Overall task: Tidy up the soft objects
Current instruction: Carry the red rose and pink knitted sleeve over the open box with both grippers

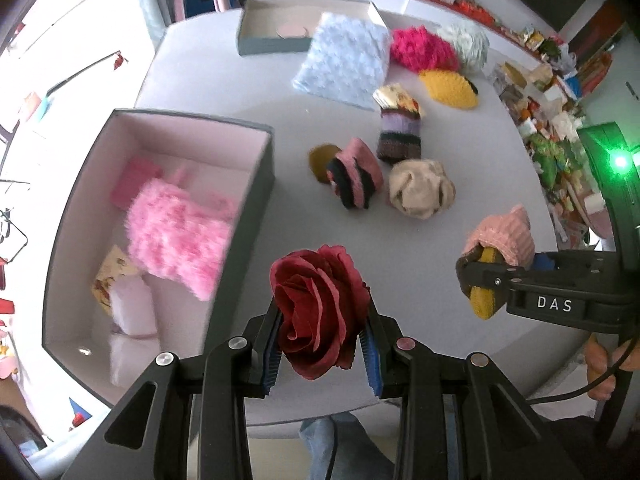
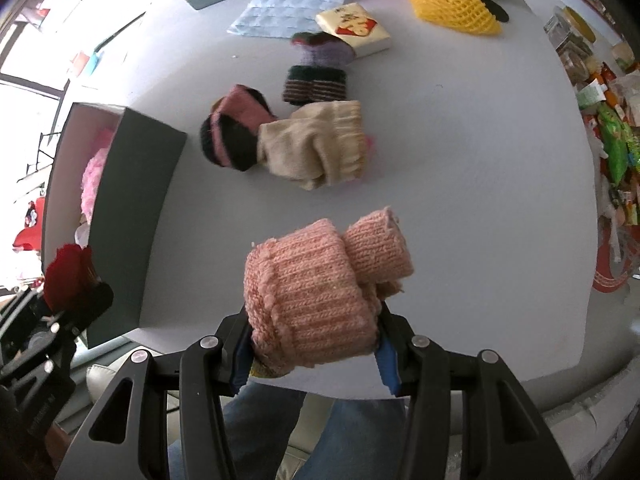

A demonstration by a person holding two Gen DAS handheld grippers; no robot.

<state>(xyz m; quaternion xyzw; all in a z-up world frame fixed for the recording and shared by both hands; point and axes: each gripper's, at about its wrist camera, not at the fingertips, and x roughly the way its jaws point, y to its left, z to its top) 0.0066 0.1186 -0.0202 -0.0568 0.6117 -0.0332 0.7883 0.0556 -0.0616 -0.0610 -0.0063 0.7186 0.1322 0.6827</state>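
My left gripper (image 1: 322, 344) is shut on a dark red fabric rose (image 1: 320, 308), held above the table's near edge beside the open grey box (image 1: 256, 216). The box holds a fluffy pink cloth (image 1: 180, 236) and other soft items. My right gripper (image 2: 312, 356) is shut on a rolled pink knit sock bundle (image 2: 316, 292), held over the table's near side; it shows in the left wrist view (image 1: 500, 248) to the right. The rose also shows at the left of the right wrist view (image 2: 68, 268).
On the white round table (image 1: 400, 280) lie a beige sock ball (image 1: 420, 188), a pink-and-black sock roll (image 1: 354, 178), a striped knit roll (image 1: 400, 136), a tissue pack (image 1: 396, 98), a light blue cloth (image 1: 344, 60), a magenta fluffy item (image 1: 420, 48), yellow foam netting (image 1: 448, 88) and a second box (image 1: 280, 28).
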